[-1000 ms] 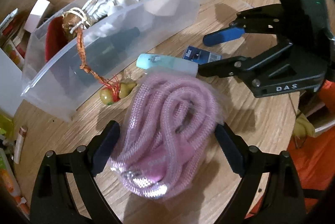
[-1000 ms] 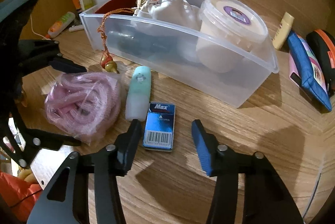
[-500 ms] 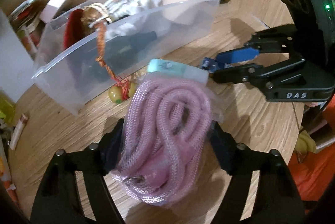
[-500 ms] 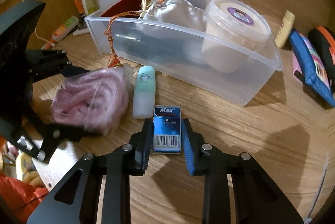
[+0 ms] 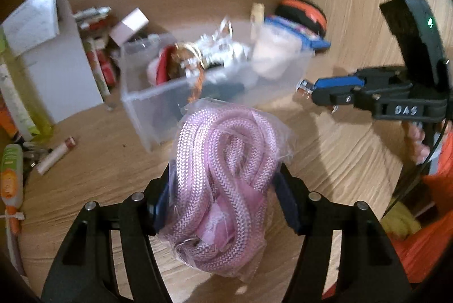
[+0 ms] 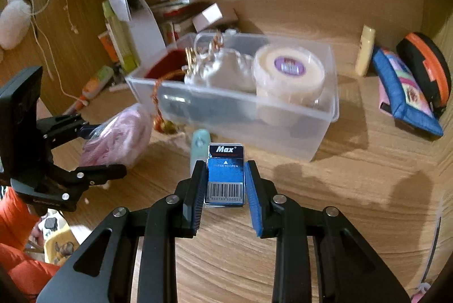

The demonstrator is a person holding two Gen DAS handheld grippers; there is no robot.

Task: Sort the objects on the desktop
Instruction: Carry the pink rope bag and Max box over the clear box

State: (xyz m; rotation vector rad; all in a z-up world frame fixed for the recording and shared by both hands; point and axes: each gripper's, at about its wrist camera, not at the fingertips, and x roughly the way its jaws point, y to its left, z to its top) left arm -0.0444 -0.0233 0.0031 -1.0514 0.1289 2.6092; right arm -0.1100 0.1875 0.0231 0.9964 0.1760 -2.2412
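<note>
Gripping a bagged coil of pink rope (image 5: 223,184), the left gripper (image 5: 223,198) has its two fingers (image 5: 286,198) pressed against opposite sides of the clear bag, which bulges forward and upward beyond the fingertips. In the right wrist view the same bundle (image 6: 119,136) appears clear of the tabletop (image 6: 354,189), held by the left gripper (image 6: 93,147) at the far left.

The right gripper (image 6: 223,187) has its blue-padded fingers (image 6: 254,198) closed against the two long sides of a blue staple box (image 6: 225,175) marked "Max", with the barcode end lying between the pads and the labelled end projecting past the fingertips. Whether the box rests on the tabletop or is lifted cannot be told. In the left wrist view the right gripper (image 5: 314,89) shows side-on at the right, its fingers near together.

Just left of the staple box, beyond the left fingertip, lies a pale green tube (image 6: 199,146) on the tabletop. Ahead of both grippers stands a clear plastic bin (image 6: 283,116) holding a round lidded tub (image 6: 288,73), a white bundle (image 6: 226,71) and a red item (image 6: 167,66). An orange cord (image 6: 157,93) hangs over the bin's near wall. Farther right of the fingers are a cream bottle (image 6: 365,49), a blue pouch (image 6: 405,93) and a black-and-orange case (image 6: 427,68).
</note>
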